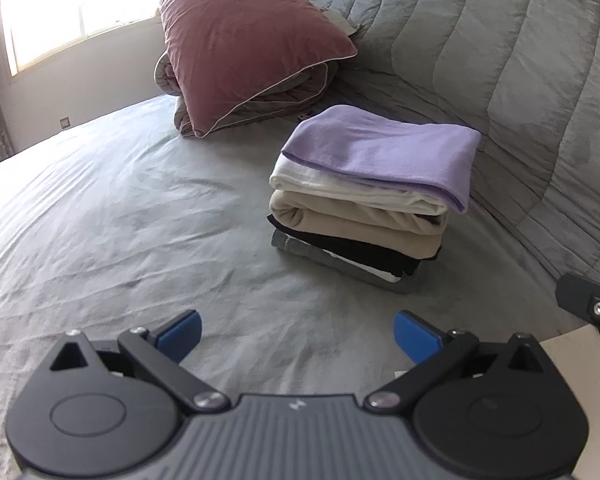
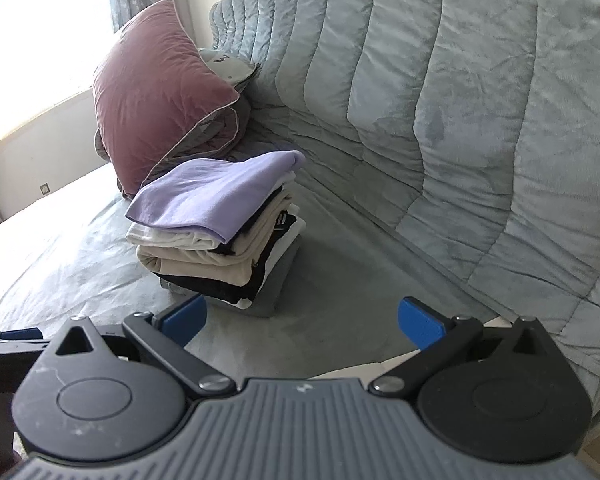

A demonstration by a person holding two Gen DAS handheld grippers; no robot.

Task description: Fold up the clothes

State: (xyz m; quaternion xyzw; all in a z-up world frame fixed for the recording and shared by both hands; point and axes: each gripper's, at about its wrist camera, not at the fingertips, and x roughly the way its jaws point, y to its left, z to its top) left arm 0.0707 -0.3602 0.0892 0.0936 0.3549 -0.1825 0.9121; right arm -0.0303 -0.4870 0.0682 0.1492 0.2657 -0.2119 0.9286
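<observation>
A stack of folded clothes (image 1: 364,208) sits on the grey bed sheet (image 1: 120,208), with a lilac garment (image 1: 384,152) on top, then white, beige, black and grey layers. The right wrist view shows the same stack of folded clothes (image 2: 220,232) with its lilac garment (image 2: 212,192) on top. My left gripper (image 1: 298,334) is open and empty, held back from the stack, near the bed's front edge. My right gripper (image 2: 302,322) is also open and empty, just in front of the stack's lower right corner. Part of the right gripper (image 1: 588,304) shows at the far right of the left wrist view.
A dusty-pink pillow (image 1: 244,40) leans on a rolled grey blanket behind the stack. A quilted grey comforter (image 2: 460,100) rises to the right and behind. A bright window (image 1: 76,4) is at the far left. The pink pillow (image 2: 156,100) stands just behind the stack.
</observation>
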